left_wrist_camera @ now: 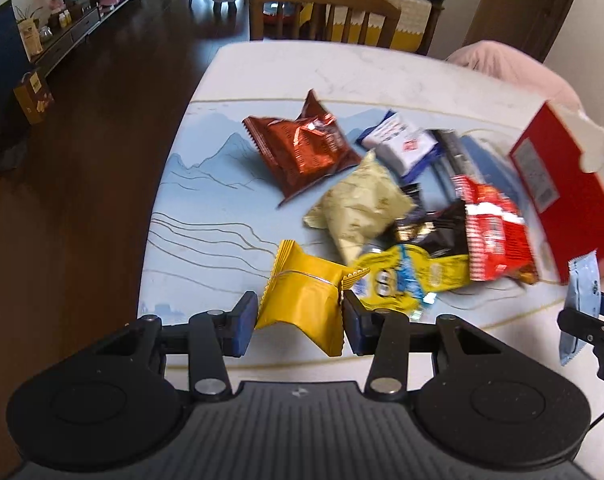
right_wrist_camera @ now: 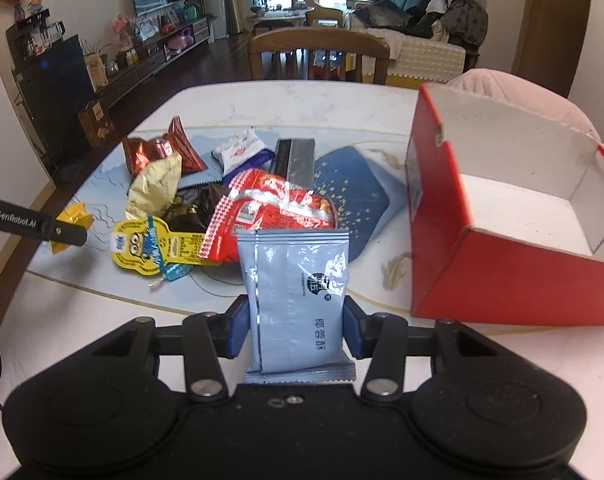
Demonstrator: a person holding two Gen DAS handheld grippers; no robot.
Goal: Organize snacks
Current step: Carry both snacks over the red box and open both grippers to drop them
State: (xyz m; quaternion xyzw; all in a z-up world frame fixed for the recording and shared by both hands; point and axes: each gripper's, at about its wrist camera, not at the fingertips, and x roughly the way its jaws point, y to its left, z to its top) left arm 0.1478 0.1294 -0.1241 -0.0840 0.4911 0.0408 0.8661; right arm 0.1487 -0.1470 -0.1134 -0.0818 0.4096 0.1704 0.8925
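My left gripper (left_wrist_camera: 300,318) is shut on a yellow snack pack (left_wrist_camera: 304,306) and holds it above the table's near left. My right gripper (right_wrist_camera: 296,322) is shut on a light blue snack packet (right_wrist_camera: 298,296), held upright. That packet also shows at the right edge of the left wrist view (left_wrist_camera: 580,304). An open red box (right_wrist_camera: 514,224) with a white inside stands at the right and looks empty. It shows in the left wrist view too (left_wrist_camera: 558,184). A pile of snacks lies mid-table: a red packet (right_wrist_camera: 270,212), a yellow cartoon pack (right_wrist_camera: 150,248), a gold pack (right_wrist_camera: 156,188) and a copper-brown pack (right_wrist_camera: 158,152).
The white table (right_wrist_camera: 294,100) carries a blue patterned mat (left_wrist_camera: 206,184). A wooden chair (right_wrist_camera: 318,56) stands at the far edge. A pink cushion (right_wrist_camera: 514,88) sits behind the box. The left gripper's arm (right_wrist_camera: 34,224) reaches in from the left.
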